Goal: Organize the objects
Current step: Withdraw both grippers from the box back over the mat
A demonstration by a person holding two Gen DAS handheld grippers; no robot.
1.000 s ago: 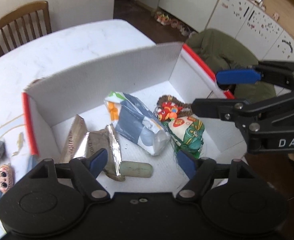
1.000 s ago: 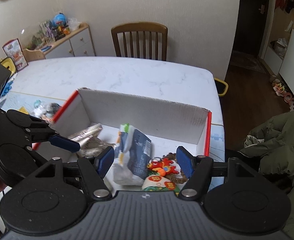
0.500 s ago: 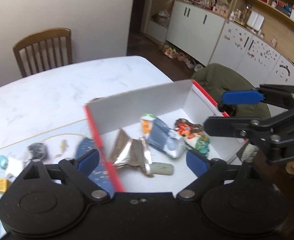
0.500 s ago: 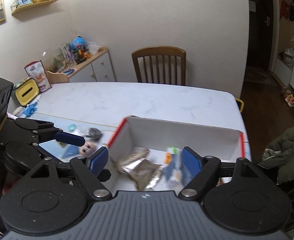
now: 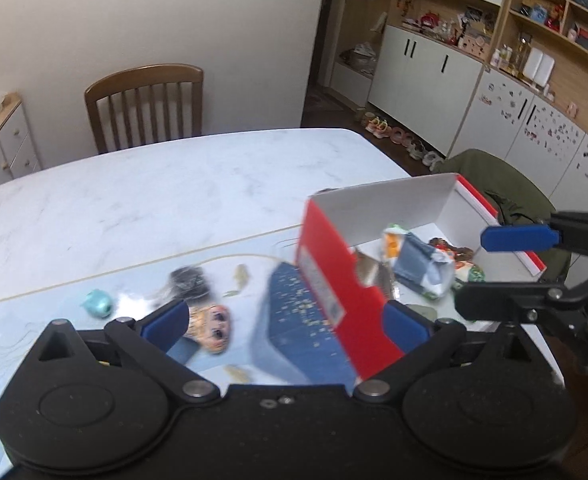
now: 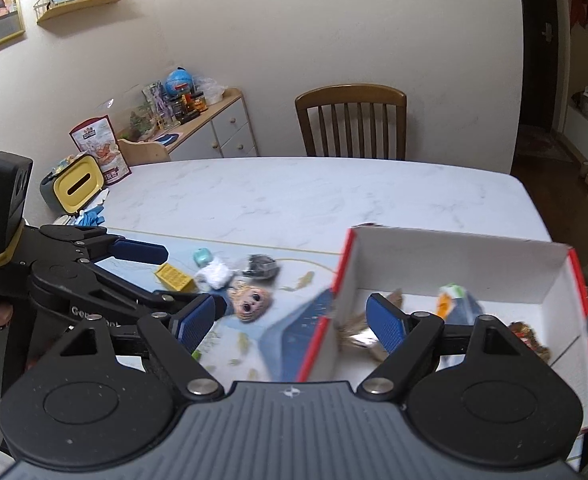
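A red and white cardboard box (image 5: pixel 333 276) (image 6: pixel 453 264) sits on the table's right side and holds a blue-white snack bag (image 5: pixel 421 268), foil packets (image 6: pixel 357 336) and a small red toy (image 5: pixel 453 248). Left of the box, on a blue mat, lie a doll head (image 5: pixel 214 326) (image 6: pixel 252 302), a dark crumpled item (image 5: pixel 188 280) (image 6: pixel 260 264), a teal ball (image 5: pixel 98 304) (image 6: pixel 202 256), a yellow block (image 6: pixel 174 276) and a white wad (image 6: pixel 214 274). My left gripper (image 5: pixel 286 322) is open above the doll head and the box's left wall. My right gripper (image 6: pixel 292 322) is open over that same wall.
The white marble table (image 5: pixel 154 200) stretches toward a wooden chair (image 5: pixel 146 104). A yellow tissue holder (image 6: pixel 76 184) stands at the table's far left. A green coat (image 5: pixel 493 184) hangs beyond the box. A sideboard (image 6: pixel 214 128) lines the wall.
Both grippers have lifted and swung left, away from the box's inside toward its left wall and the loose items on the mat. Both stay open with nothing held.
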